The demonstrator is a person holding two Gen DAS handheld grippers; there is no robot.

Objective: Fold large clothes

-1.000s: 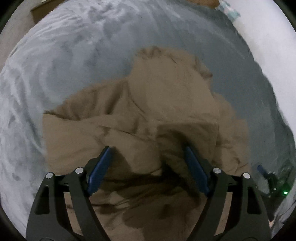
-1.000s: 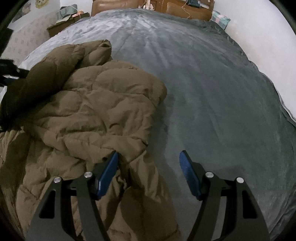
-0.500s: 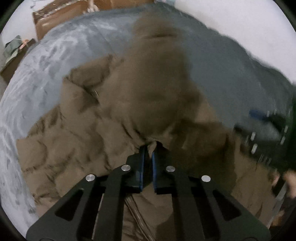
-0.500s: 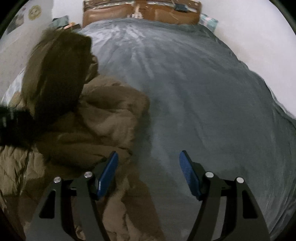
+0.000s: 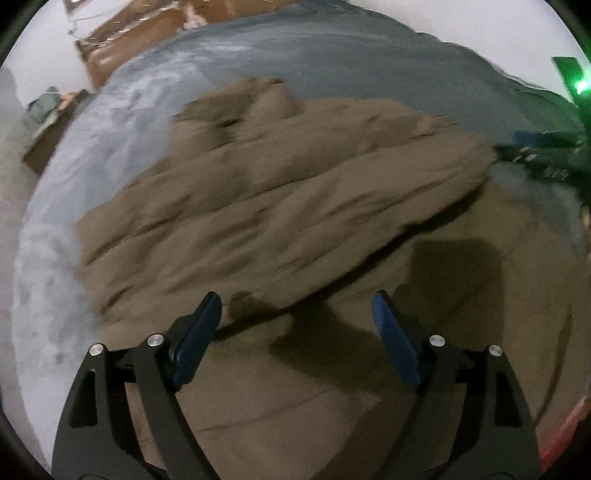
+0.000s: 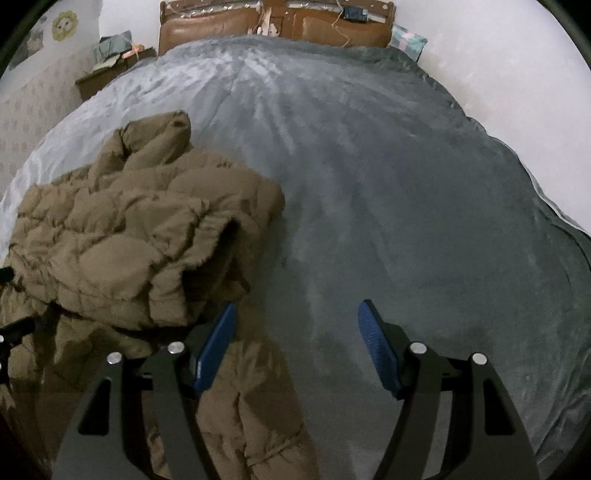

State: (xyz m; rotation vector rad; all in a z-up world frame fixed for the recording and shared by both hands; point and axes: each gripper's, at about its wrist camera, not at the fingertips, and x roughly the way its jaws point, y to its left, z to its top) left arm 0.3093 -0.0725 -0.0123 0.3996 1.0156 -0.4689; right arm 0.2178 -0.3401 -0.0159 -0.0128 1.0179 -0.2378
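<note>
One grey bed (image 6: 388,192) filling most of the right wrist view, brown headboard (image 6: 273,22) along the top edge. Across the lower left of that frame, heaped on the bedcover, a brown quilted coat (image 6: 122,240) with one sleeve folded over the body (fuzzy cuff pointing right). Same coat (image 5: 280,206) blurred across the middle of the left wrist view. Nightstand (image 6: 107,77) at upper left, beside the bed. At bottom centre, left gripper (image 5: 295,321) opening, blue pads spread wide above the coat, nothing pinched between. Right gripper (image 6: 295,325) likewise spread, left pad over the coat's edge, right pad over bare bedcover, holding nothing.
</note>
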